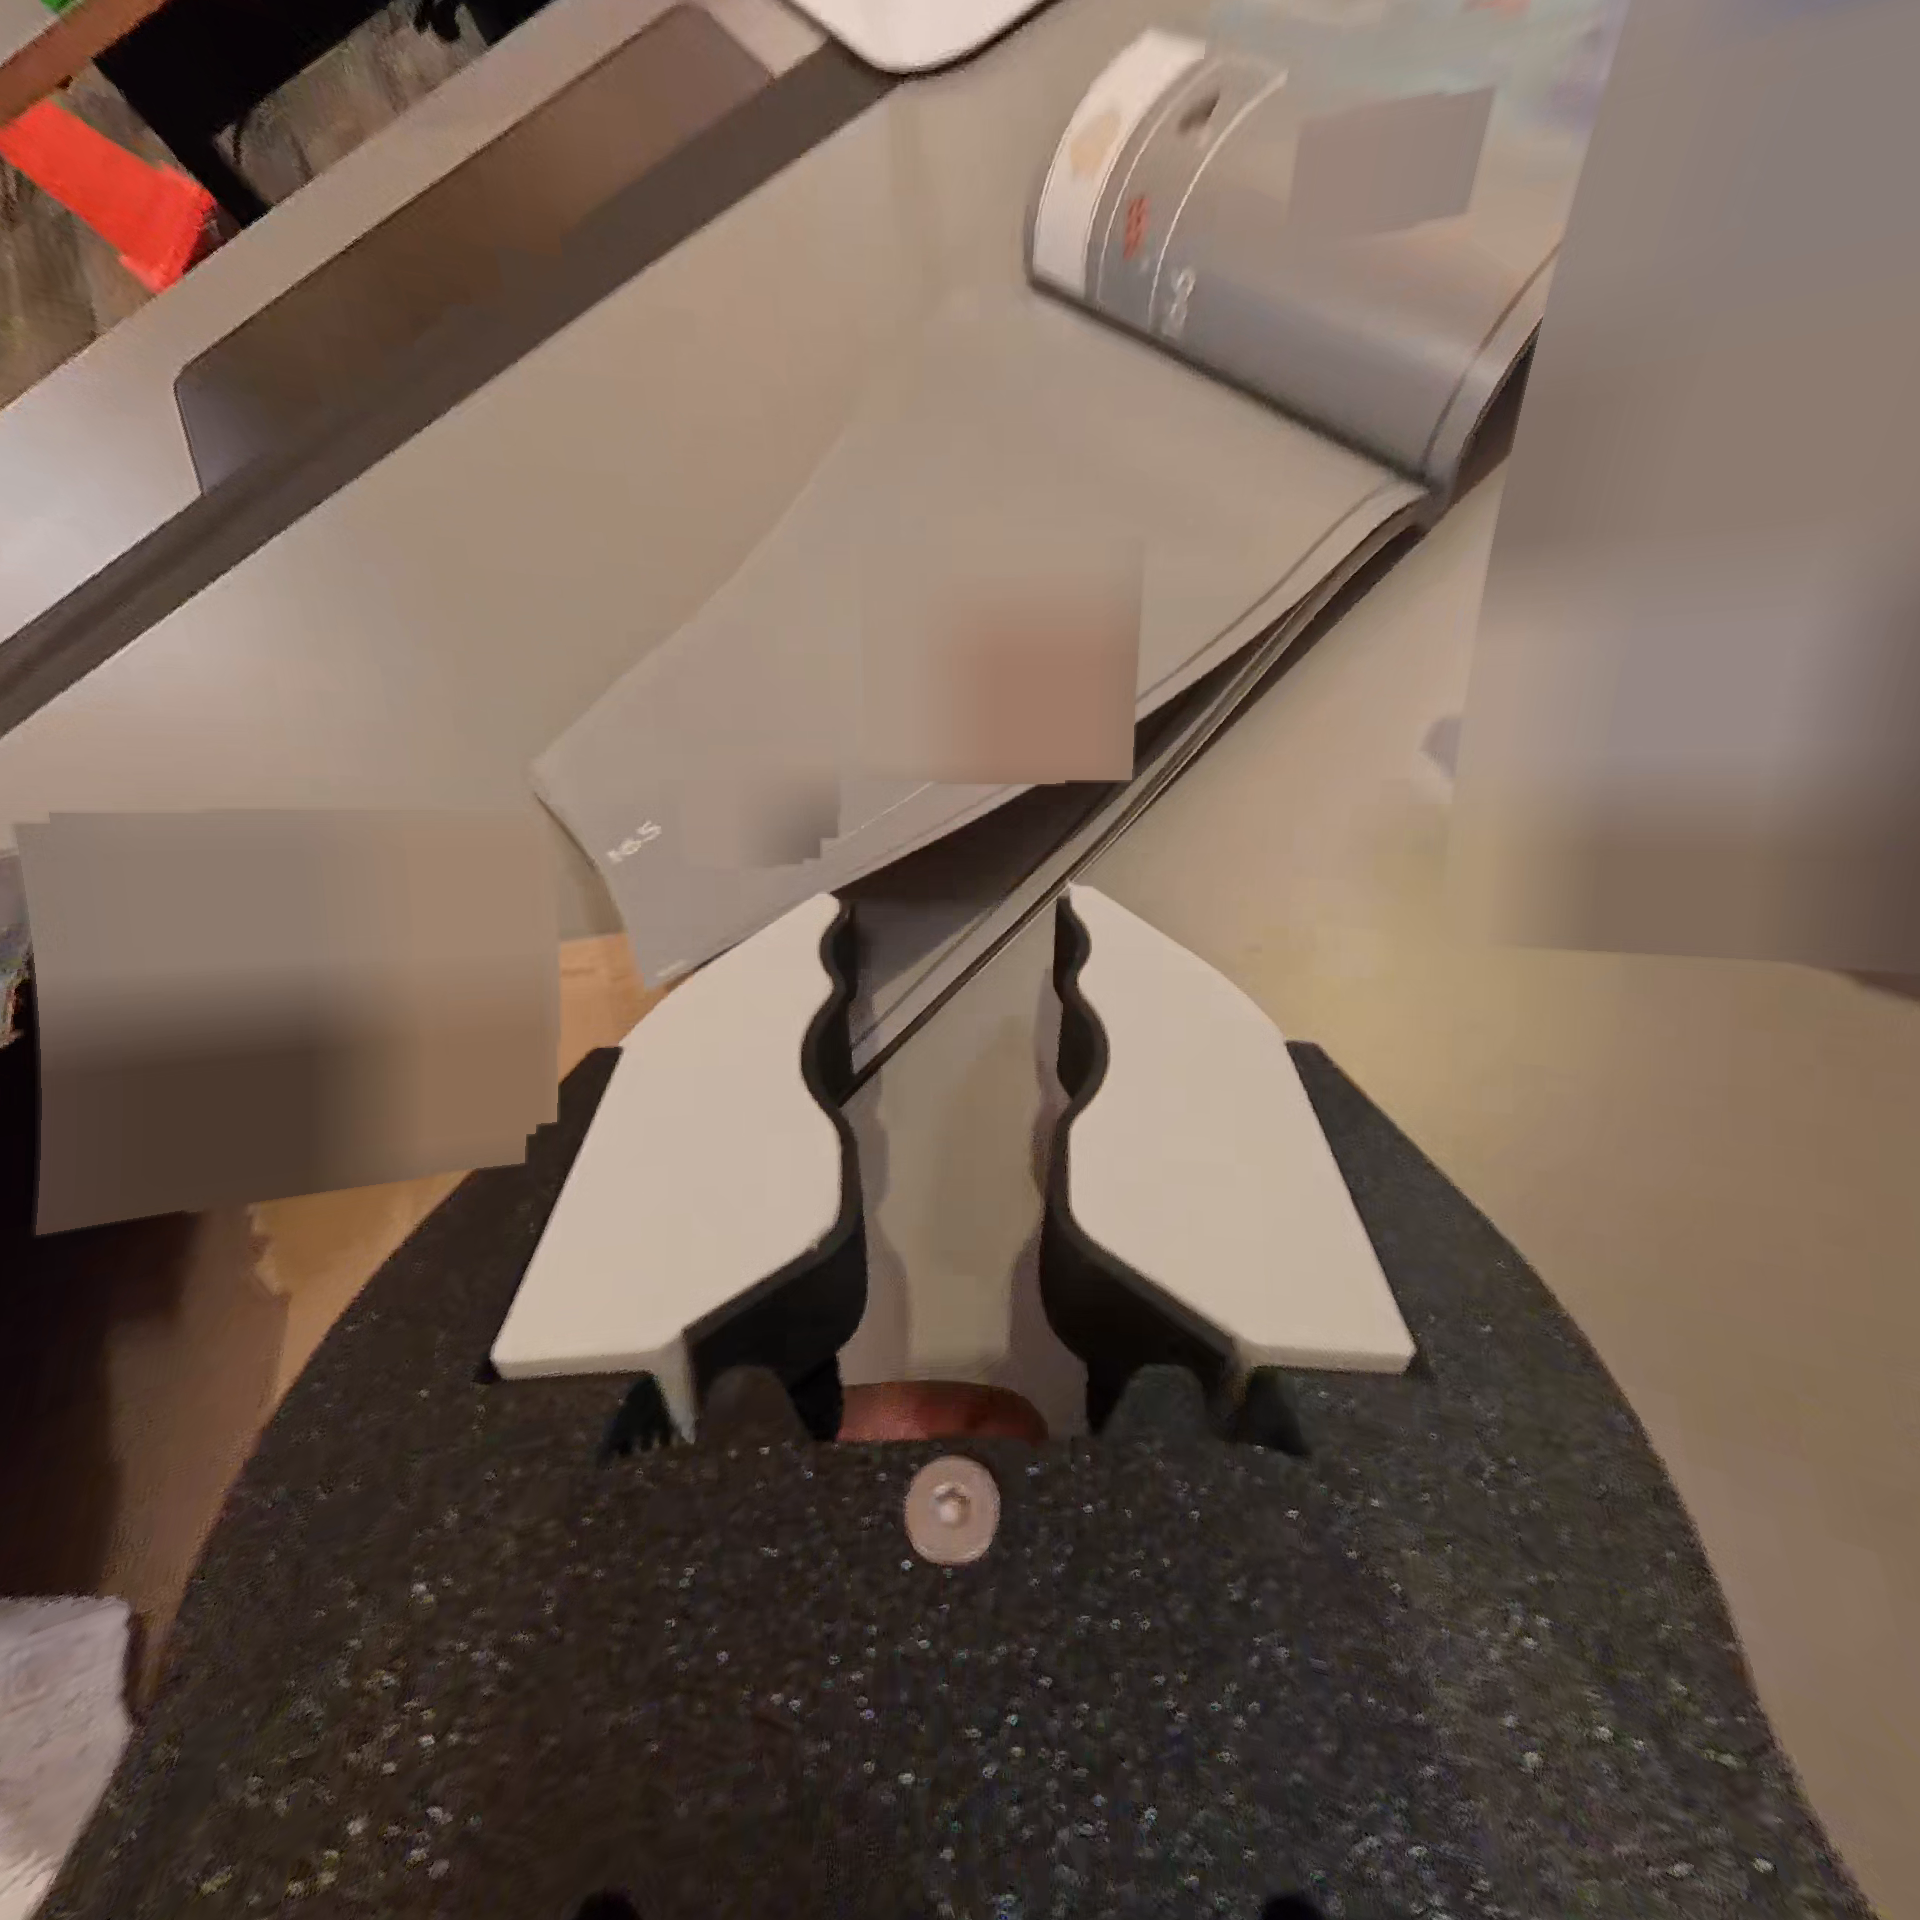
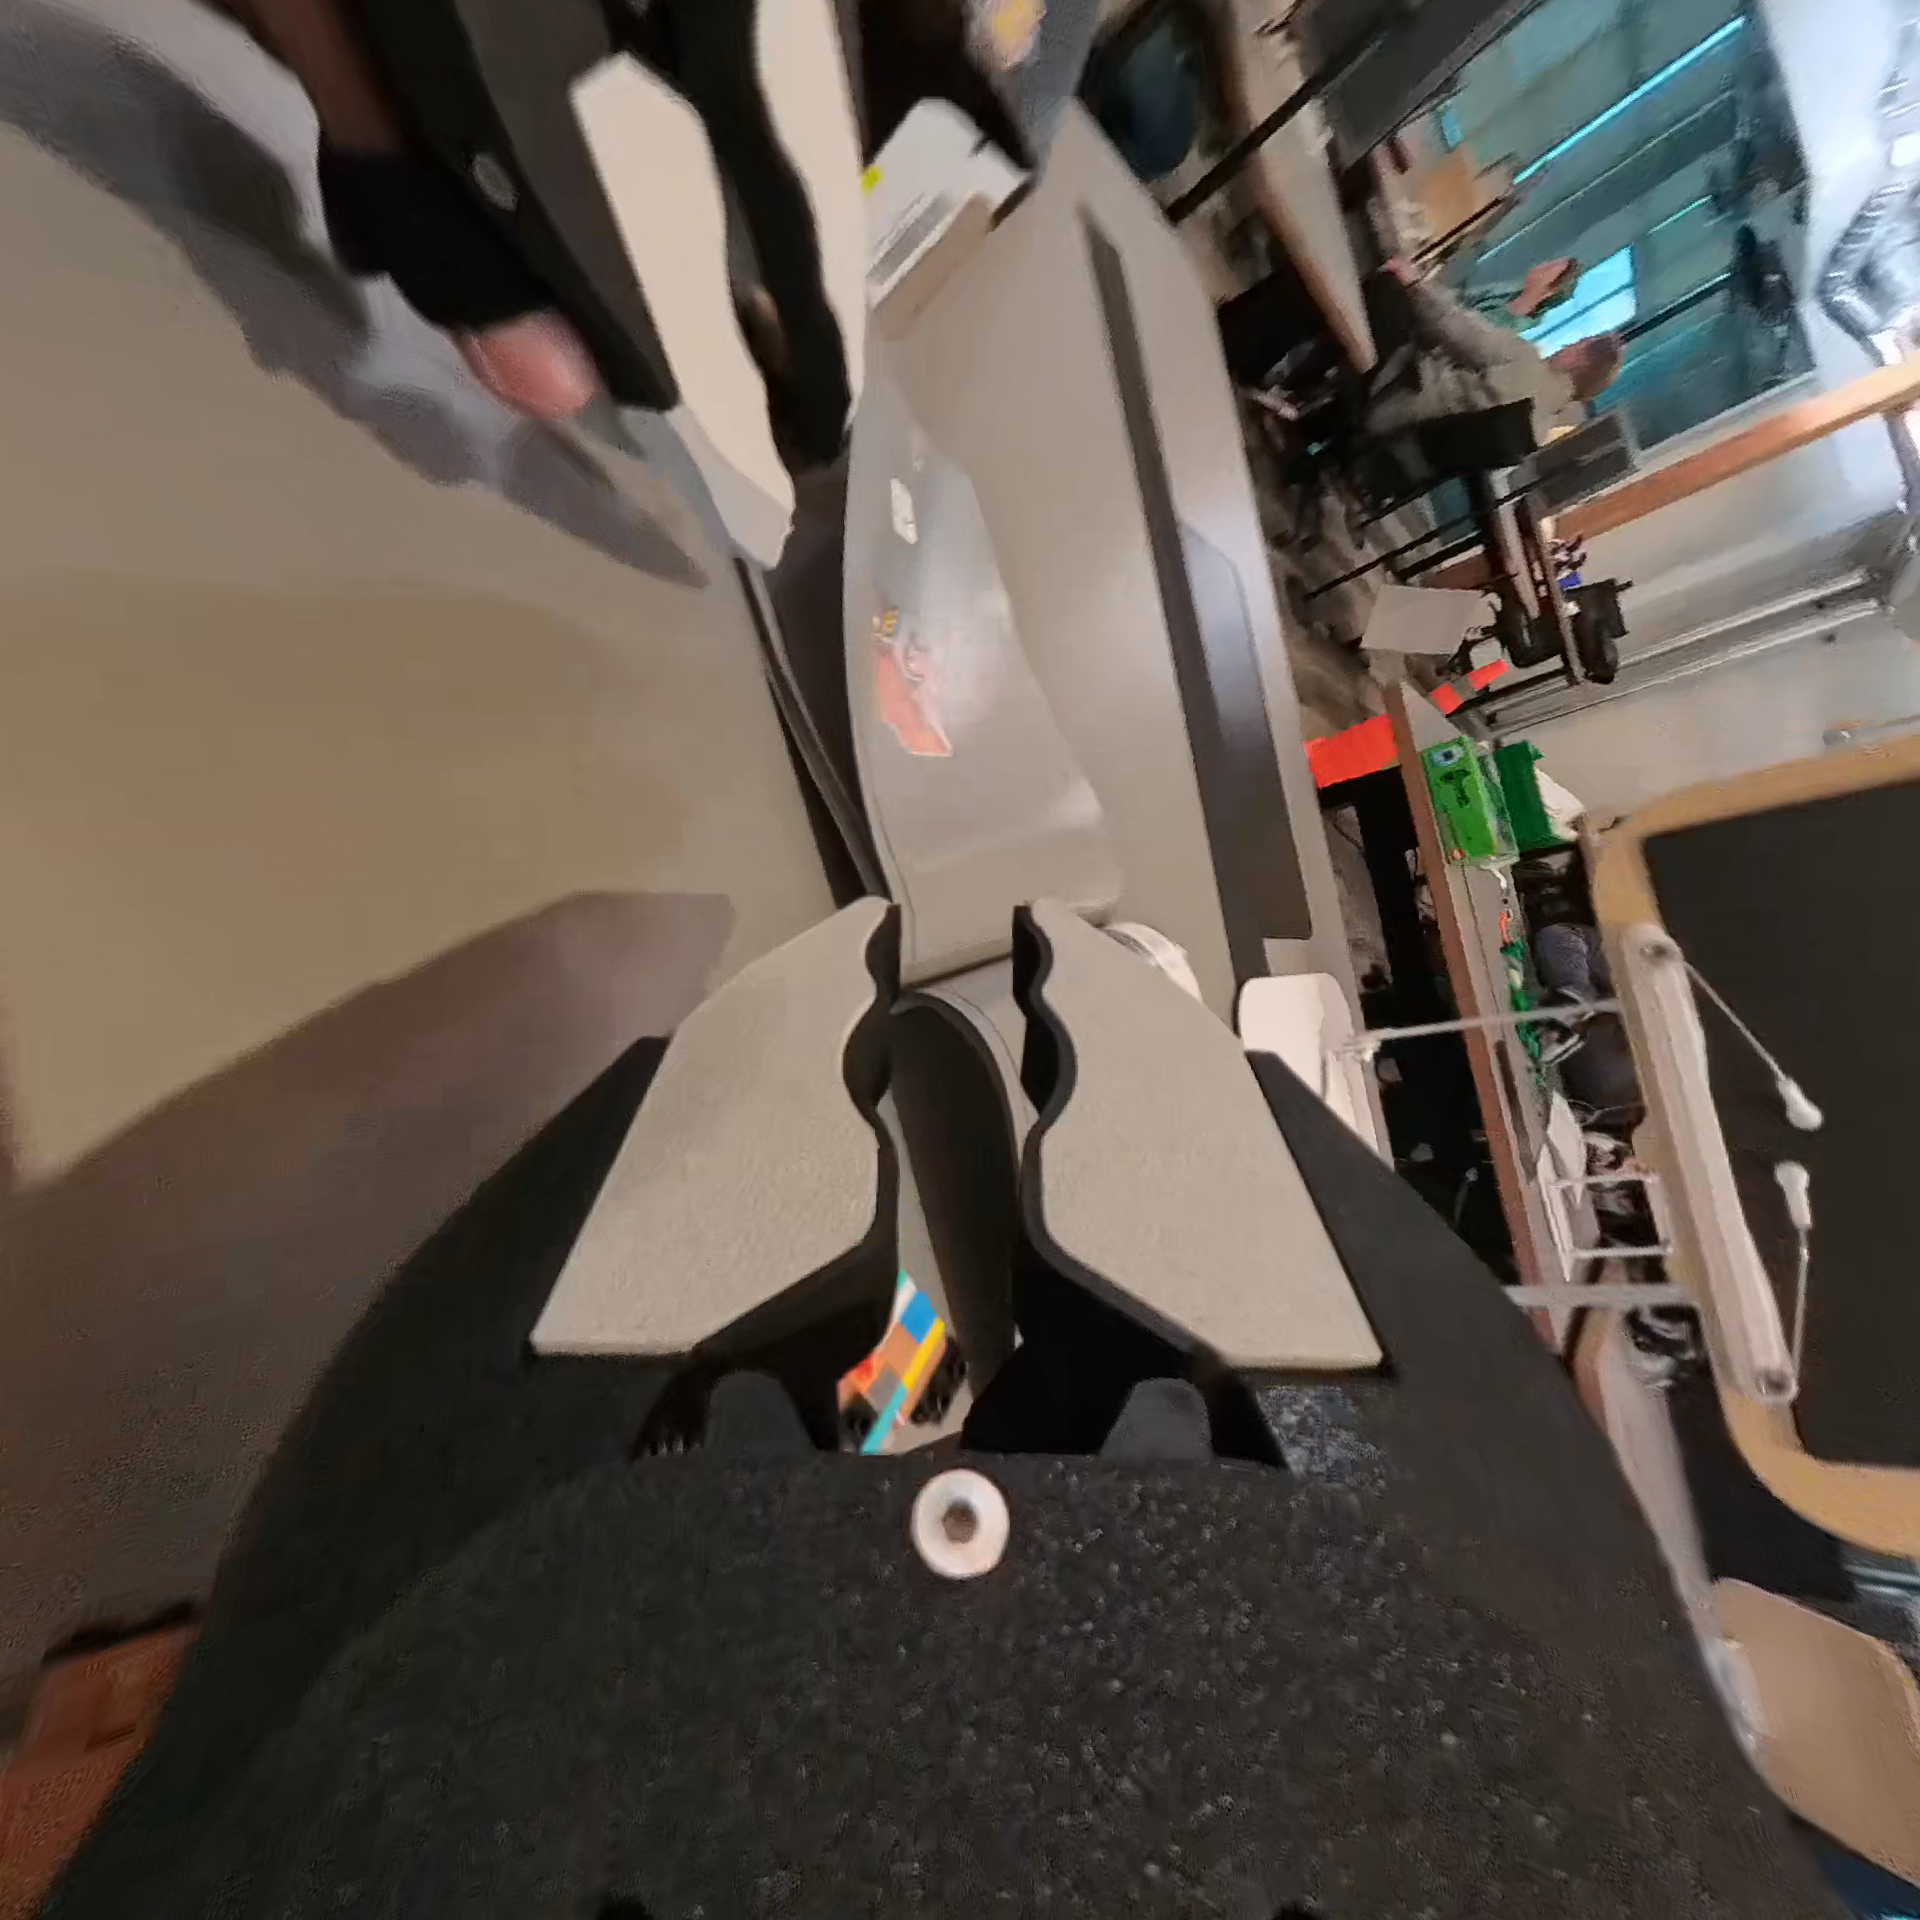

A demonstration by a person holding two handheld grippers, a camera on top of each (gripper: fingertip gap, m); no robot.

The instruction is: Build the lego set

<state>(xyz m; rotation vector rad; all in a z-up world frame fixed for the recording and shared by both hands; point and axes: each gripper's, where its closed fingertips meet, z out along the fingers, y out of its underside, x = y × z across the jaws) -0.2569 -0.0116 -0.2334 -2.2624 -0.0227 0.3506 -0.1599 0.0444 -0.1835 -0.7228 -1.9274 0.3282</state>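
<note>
The left claw (image 1: 951, 914) fills the lower centre of its frame: two pale grey fingers with wavy black inner edges, set in a black speckled body with one silver screw (image 1: 952, 1508) in the middle. The right claw (image 2: 956, 920) looks the same, with its own silver screw (image 2: 959, 1523). At upper left of the right view, a hand (image 2: 457, 239) wears a black fingerless glove

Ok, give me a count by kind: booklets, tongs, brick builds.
Open grey paper instruction booklet: 1
White-fingered tongs: 2 (left tongs, right tongs)
Multicoloured plastic brick build: 1
Total: 4
</note>
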